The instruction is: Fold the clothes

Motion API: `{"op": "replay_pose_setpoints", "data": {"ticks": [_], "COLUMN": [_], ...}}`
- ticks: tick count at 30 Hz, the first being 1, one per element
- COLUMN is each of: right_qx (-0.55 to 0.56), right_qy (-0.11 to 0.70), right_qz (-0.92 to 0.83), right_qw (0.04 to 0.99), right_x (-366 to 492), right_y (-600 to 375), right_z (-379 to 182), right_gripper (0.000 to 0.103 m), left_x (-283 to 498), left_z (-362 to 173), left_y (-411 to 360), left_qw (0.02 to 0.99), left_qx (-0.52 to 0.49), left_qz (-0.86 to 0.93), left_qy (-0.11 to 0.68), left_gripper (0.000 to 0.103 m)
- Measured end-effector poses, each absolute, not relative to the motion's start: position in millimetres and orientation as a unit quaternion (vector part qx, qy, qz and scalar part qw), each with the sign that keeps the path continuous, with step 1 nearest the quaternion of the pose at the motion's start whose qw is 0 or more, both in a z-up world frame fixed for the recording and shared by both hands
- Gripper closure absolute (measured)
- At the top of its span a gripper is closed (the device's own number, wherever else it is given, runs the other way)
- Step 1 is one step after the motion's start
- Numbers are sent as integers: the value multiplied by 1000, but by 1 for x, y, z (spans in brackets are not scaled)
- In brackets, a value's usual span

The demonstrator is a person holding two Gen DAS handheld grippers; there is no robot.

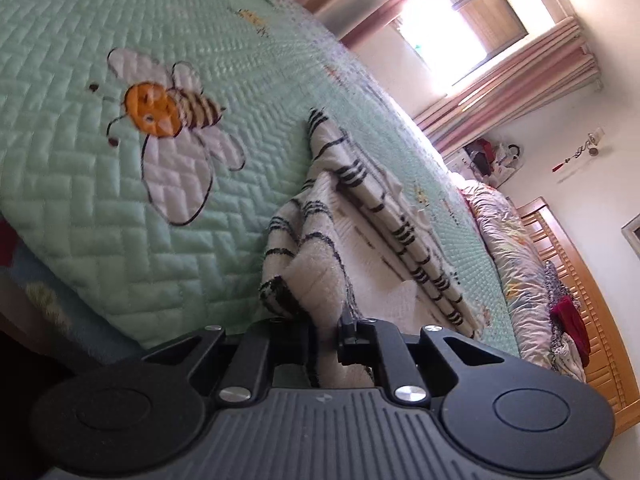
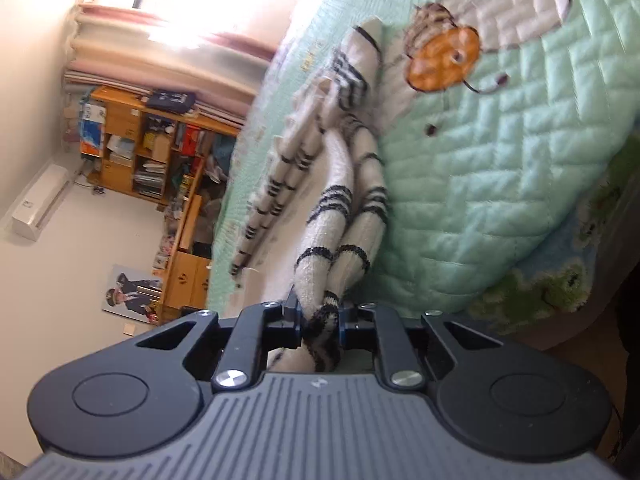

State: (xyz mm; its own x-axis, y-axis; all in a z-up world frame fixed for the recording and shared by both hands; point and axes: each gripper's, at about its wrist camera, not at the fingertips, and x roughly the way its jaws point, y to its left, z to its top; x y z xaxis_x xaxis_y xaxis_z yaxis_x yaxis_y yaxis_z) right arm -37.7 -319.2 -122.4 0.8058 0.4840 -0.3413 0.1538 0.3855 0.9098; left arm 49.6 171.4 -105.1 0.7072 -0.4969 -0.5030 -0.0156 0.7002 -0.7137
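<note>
A fuzzy white garment with black stripes lies on a mint green quilted bedspread. My left gripper is shut on the near edge of the garment, and the cloth bunches up over the jaws. In the right wrist view the same striped garment stretches away from me in folds. My right gripper is shut on a striped end of it. Both views are tilted and a little blurred.
The bedspread carries an embroidered bee, also in the right wrist view. A rolled floral quilt and a wooden headboard lie past the garment. A cluttered wooden shelf stands by the wall, and a window is bright.
</note>
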Motion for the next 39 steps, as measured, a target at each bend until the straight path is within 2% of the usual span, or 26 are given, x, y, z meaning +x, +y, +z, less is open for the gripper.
{"op": "replay_pose_setpoints", "data": {"ticks": [7,14,25,31,36,38,39], "right_qx": [603,669,687,726,736,743,747], "right_qy": [271,232,193,220,252,250,247], "right_qz": [129,115,83,14,-8,17,27], "right_qw": [739,697,696,651,628,620,617], "right_x": [-31,9,139,221,264,267,266], "right_y": [-329,-347,-370,-394,-412,-414,-416], "right_z": [-104,-82,-51,-102,-168,-180,-183], "right_gripper": [86,86,86,86,85,81,75], "left_x": [57,108,275,396,437,436,435], "left_z": [-69,-34,5,-39,-80,-89,-93], "left_y": [171,165,115,79,66,75,80], "left_qw": [844,835,845,828,831,824,818], "left_qx": [-395,-435,-423,-401,-348,-361,-368], "left_qz": [-175,-176,-159,-123,-119,-122,-118], "left_qy": [317,288,287,373,418,420,425], "left_gripper": [91,91,91,88,87,78,65]}}
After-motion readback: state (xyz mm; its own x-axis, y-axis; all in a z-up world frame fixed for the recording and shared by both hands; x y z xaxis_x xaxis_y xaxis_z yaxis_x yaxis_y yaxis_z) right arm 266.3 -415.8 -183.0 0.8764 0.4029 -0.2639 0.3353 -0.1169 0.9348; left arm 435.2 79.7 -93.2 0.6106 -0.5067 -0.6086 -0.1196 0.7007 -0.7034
